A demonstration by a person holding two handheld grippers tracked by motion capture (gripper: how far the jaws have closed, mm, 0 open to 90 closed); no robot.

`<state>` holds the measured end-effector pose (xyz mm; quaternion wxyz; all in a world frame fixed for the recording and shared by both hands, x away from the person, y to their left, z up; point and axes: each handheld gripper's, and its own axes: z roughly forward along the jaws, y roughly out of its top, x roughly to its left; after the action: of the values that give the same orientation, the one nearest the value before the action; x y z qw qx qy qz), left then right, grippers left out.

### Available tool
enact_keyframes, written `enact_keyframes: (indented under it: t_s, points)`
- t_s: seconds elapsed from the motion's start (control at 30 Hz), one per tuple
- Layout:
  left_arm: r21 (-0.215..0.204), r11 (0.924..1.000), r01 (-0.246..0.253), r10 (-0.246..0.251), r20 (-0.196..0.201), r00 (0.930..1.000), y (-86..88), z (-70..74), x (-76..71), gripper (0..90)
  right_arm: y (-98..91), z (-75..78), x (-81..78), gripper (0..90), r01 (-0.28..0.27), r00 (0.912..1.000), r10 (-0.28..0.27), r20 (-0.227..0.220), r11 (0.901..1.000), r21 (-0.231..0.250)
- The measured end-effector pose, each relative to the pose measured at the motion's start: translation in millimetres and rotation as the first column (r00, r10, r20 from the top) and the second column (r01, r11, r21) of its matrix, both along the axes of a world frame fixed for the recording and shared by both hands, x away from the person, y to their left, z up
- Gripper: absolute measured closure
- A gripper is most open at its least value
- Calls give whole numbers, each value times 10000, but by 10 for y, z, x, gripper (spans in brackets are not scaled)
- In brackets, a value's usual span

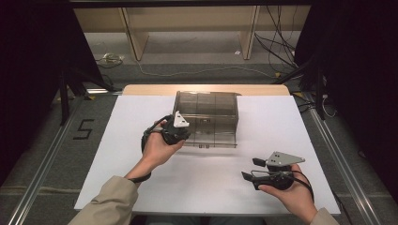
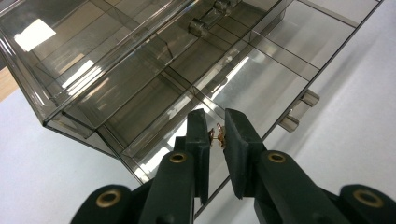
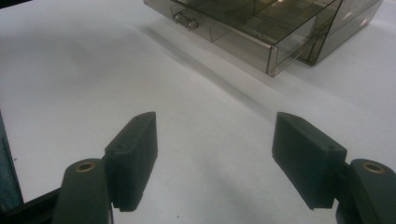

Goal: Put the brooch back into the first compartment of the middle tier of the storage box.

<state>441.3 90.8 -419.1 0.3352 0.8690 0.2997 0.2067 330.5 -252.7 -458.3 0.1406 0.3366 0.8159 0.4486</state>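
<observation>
A smoky clear plastic drawer box (image 1: 206, 110) stands at the middle back of the white table, with its lower drawer (image 2: 243, 88) pulled out toward me. My left gripper (image 1: 184, 135) hovers over the drawer's left front corner. In the left gripper view its jaws (image 2: 215, 123) are almost together and pinch a tiny coppery metal piece (image 2: 218, 138) just above a divided compartment. My right gripper (image 1: 252, 168) rests at the front right of the table, away from the box (image 3: 261, 32), and stands open (image 3: 215, 154) with nothing between its fingers.
The white table sheet (image 1: 141, 187) lies on a wooden tabletop whose far edge (image 1: 206, 89) shows behind the box. Two small handles (image 2: 299, 109) stick out of the drawer's front. Cables and a wooden frame lie on the floor beyond the table.
</observation>
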Motion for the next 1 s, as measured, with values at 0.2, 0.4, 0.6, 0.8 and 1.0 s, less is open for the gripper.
enact_keyframes:
  t_s: [0.2,0.4,0.6,0.8,1.0]
  points:
    - [103,9999,60,-60,-53,10000,-9,-12,12,804,-4,2,-2,321,15,10000,-15,-9,10000,4]
    - [77,10000,18,-17,-40,10000,-6,-14,29,804,-4,5,-4,321,17,10000,-17,-2,10000,2]
    - [114,9999,8,-7,-33,10000,-2,-28,44,804,-5,4,-2,320,0,10000,0,18,10000,-5]
    - [150,9999,-4,4,-50,10000,-12,-43,51,804,-4,6,-3,321,3,10000,-3,32,10000,19]
    - [186,9998,25,-24,-49,10000,-24,-51,62,804,-5,6,-3,321,5,10000,-5,33,10000,17]
